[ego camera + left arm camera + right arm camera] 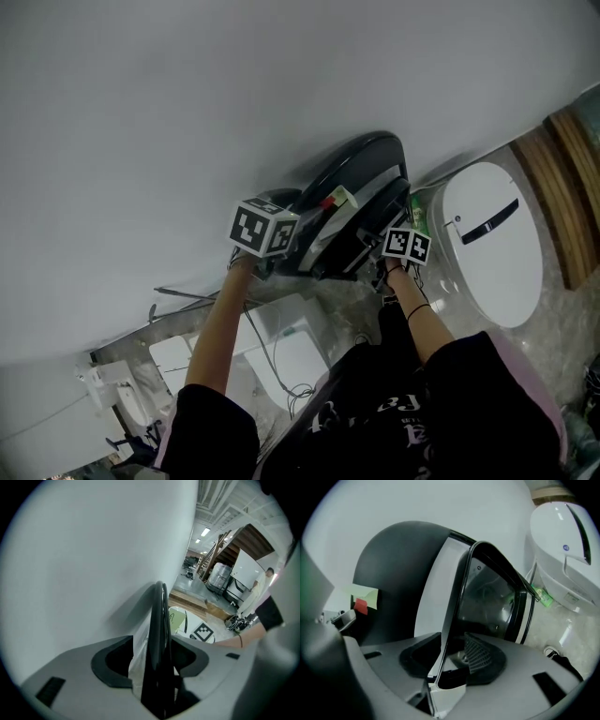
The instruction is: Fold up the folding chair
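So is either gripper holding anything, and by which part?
Nothing clamped. Left gripper and right gripper both stand open, each straddling the folding chair's black edge.

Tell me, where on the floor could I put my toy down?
Bare floor lies between the white round-lidded machine and the wooden strip. Beside the person's left arm it's crowded: white boxes and cables. The folded chair fills the spot by the wall.
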The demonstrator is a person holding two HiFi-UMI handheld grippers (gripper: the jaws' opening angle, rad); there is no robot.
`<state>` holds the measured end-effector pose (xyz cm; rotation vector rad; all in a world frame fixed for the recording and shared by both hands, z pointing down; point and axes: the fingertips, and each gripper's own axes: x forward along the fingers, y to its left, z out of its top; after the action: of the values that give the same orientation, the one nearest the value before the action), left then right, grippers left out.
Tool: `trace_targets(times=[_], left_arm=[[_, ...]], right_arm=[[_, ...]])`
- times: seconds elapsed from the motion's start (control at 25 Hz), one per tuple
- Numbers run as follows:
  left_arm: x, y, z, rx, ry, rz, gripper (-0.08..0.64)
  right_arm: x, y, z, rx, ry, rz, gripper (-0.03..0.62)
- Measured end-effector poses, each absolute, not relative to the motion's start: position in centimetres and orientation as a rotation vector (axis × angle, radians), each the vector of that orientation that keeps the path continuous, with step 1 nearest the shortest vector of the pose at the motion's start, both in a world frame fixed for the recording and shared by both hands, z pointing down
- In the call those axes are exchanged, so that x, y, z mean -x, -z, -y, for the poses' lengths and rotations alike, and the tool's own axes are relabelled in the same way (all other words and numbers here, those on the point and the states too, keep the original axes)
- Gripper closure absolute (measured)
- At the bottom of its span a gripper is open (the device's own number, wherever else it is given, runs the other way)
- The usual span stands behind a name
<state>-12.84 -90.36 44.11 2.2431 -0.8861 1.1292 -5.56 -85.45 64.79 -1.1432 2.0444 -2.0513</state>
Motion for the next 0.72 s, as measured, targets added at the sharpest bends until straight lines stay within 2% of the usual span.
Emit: trace_targets(times=[0.2,0.36,0.72], left_arm=[[14.4,-42.3,89.4,-2.272,-1.053,1.033,0.345],[16.4,-39.9,87.4,-2.253,-0.863,1.135,0.347],[20.1,-36.6,76.1,-2.280,-0.597,1.220,0.348]], right_arm=[[3.3,-62.0,82.0,1.134,1.980,-2.059,0.451],[2.5,-60.0,79.0,1.130,1.934,-2.095,0.451],[4.4,-54.2,73.2,1.184,1.696,-2.334,0.457]])
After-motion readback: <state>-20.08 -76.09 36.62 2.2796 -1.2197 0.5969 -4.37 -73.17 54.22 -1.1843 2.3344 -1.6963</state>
